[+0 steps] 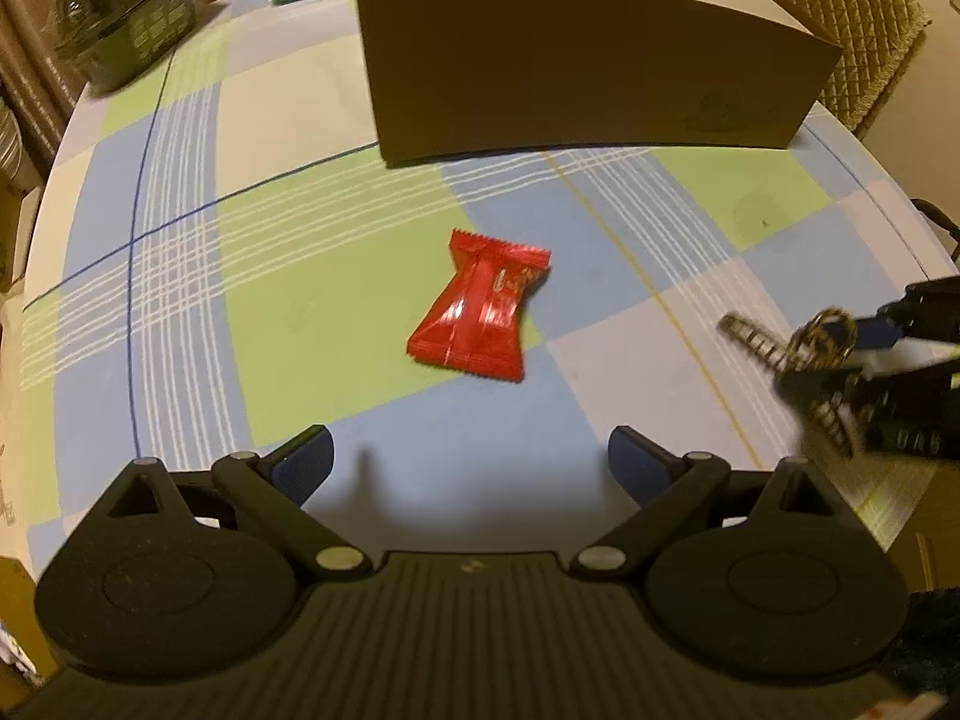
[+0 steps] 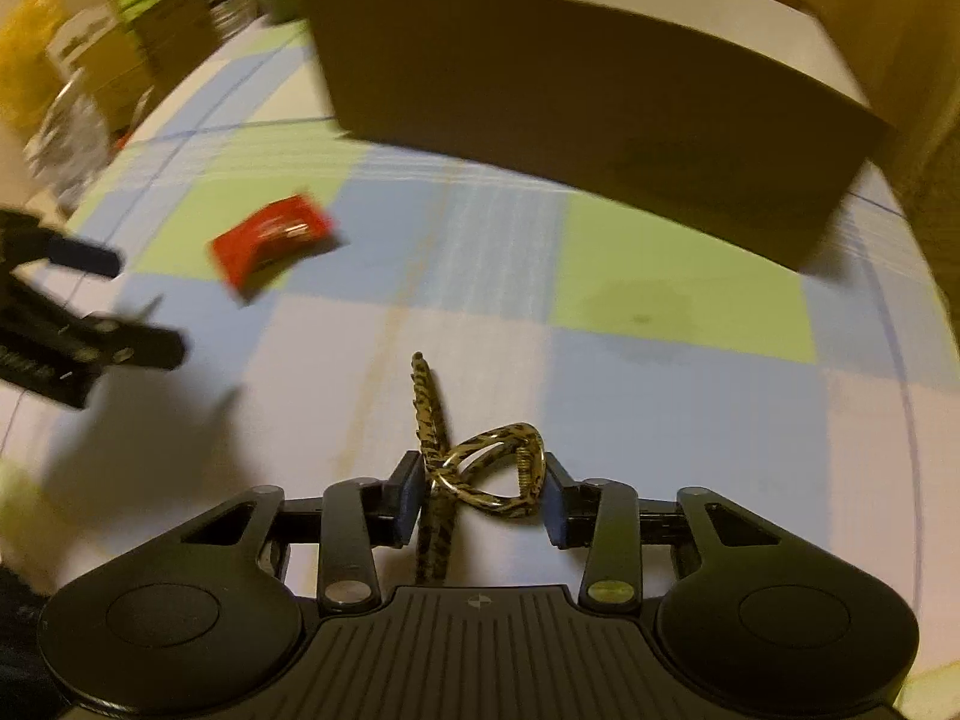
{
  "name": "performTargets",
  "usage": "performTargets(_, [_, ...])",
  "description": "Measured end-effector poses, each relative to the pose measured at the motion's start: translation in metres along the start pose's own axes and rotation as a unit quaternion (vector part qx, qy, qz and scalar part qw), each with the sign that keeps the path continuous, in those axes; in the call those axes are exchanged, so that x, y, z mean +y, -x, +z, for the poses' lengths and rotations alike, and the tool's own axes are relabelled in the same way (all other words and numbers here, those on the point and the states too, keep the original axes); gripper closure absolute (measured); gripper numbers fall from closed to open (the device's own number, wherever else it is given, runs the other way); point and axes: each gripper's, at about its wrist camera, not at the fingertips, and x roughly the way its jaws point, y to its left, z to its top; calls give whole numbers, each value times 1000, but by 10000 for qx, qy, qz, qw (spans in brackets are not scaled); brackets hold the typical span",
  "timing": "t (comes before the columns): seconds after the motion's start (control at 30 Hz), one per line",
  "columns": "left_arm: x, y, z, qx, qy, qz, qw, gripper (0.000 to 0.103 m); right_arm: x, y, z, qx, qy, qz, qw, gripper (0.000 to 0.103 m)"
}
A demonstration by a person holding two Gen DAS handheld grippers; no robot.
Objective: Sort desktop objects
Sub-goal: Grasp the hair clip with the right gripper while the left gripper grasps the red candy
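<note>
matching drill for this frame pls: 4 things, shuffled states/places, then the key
1. red packet
2. hair clip
3. left claw
4. cardboard box

A. standing at the far side of the table
B. open, nothing between its pads
C. lying flat on the tablecloth, untouched
D. between the right claw's pads

Pairs: 1-C, 2-D, 3-B, 4-A

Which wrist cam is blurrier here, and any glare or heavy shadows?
Left wrist: mostly sharp; glare streaks on the red packet; left gripper casts a shadow on the tablecloth; only the right gripper is smeared. Right wrist: motion blur across the cardboard box and packet; the hair claw between the pads stays fairly crisp. Both: warm dim light, fisheye bending.
</note>
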Motion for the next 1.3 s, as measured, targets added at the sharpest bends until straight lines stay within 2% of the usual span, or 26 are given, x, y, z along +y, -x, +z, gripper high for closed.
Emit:
performTargets(0.2, [-4,-9,14,-175,-266,1,9995,8,-49,5,1,-169,-596,-320,9976,66])
performTargets(0.47, [-6,-31,38,-369,-528,-51,9979,13,-88,12,0,-339,-1177,-518,9911,66])
performTargets(0.73, [-6,-54,52,-244,-714,-237,9969,38,-104,18,-4,-465,-1645,-408,9844,64])
performTargets(0.8, [-5,-56,52,-209,-701,-278,9969,46,-108,22,-4,-497,-1731,-378,9829,61])
performTargets(0.9, [-4,-57,52,-199,-653,-331,9971,50,-111,25,-4,-540,-1765,-413,9820,50])
performTargets(0.97, [-4,-56,52,-225,-674,-334,9969,58,-113,27,-3,-538,-1772,-414,9818,40])
performTargets(1.0, [-4,-56,53,-238,-663,-342,9969,67,-114,27,-2,-549,-1780,-415,9816,37])
performTargets(1.03, [-4,-55,53,-246,-641,-331,9971,71,-115,28,-2,-560,-1784,-407,9815,34])
performTargets(1.13, [0,-54,53,-229,-514,-232,9981,76,-115,27,1,-566,-1742,-391,9823,29])
performTargets(1.3, [8,-49,46,-176,-299,-37,9994,77,-109,21,3,-477,-1529,-387,9863,27])
